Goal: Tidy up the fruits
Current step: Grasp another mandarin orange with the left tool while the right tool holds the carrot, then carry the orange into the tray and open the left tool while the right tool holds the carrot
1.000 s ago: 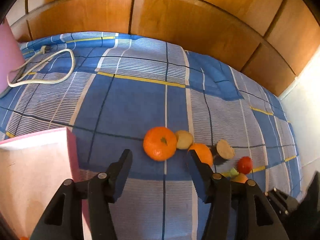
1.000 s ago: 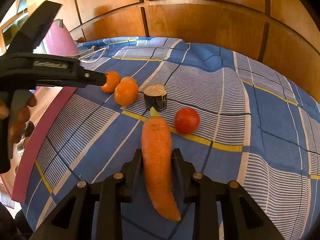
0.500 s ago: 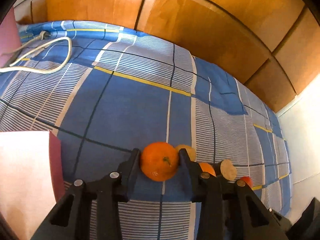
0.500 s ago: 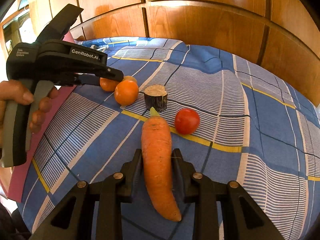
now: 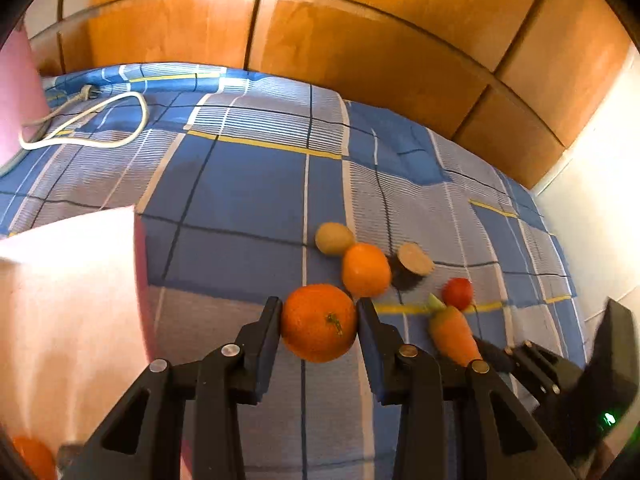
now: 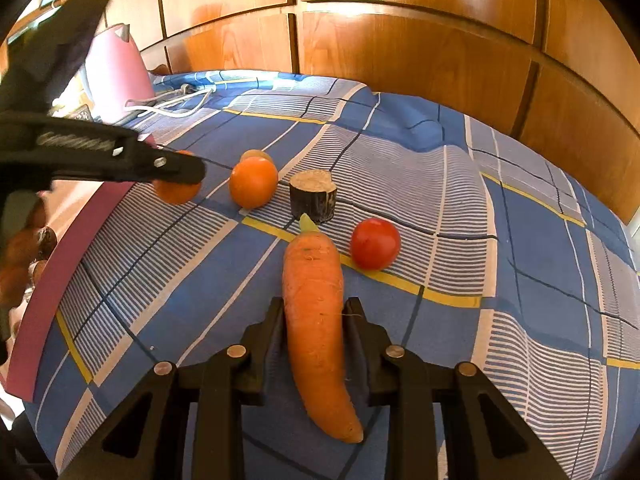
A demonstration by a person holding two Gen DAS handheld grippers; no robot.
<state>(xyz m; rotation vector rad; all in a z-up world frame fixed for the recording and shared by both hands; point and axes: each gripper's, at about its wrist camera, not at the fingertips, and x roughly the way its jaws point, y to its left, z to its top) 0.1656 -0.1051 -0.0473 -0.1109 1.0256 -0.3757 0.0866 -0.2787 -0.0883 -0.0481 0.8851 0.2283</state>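
bedspread (image 5: 248, 184); mandarin (image 5: 319, 322) between left tongs (image 5: 318, 320)

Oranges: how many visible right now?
3. One orange is clamped in the left gripper; a second lies on the bedspread beside the cut dark chunk; a third, partly cropped, sits at the frame's bottom-left. More may be hidden.

Left gripper (image 5: 318, 322) jaws just closed on a tangerine (image 5: 319, 322), prob. lifted off the bed (image 5: 240, 184); second orange (image 5: 366, 269), carrot (image 5: 454, 334) nearby.
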